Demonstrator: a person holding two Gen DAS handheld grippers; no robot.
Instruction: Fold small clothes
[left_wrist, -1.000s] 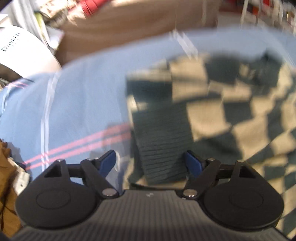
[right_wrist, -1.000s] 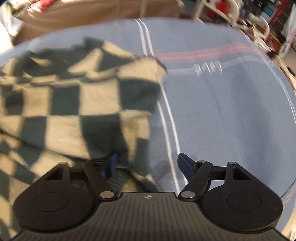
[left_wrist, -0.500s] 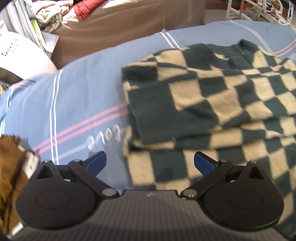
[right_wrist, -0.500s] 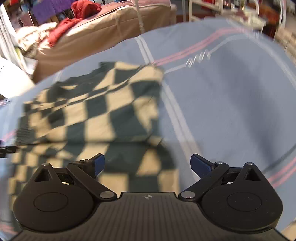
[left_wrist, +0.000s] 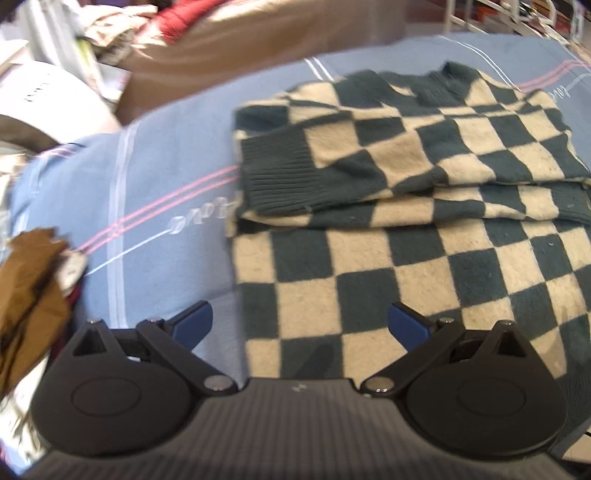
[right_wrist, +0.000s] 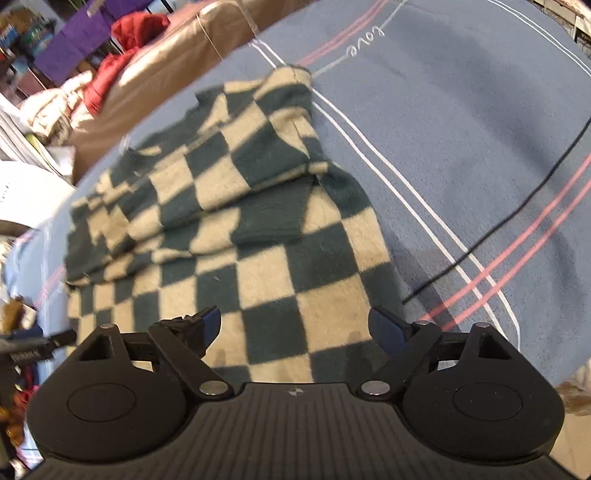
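We held both claws, left gripper (left_wrist: 300, 325) and right gripper (right_wrist: 294, 325), spread and empty above the checkered sweater (left_wrist: 424, 229) on the blue blanket (left_wrist: 155, 206). Risk: the loosely laid sleeves could slip open when regrasped.

hidden: near hem of the checkered sweater (left_wrist: 369, 280) behind my left claw's body | cut off: its right part past the frame edge | blurred: brown bundle (left_wrist: 26, 291) at near left, far clutter, can't tell what

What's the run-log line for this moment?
sweater: sleeves folded in, on blue blanket | left gripper: open, empty | right gripper: open, empty
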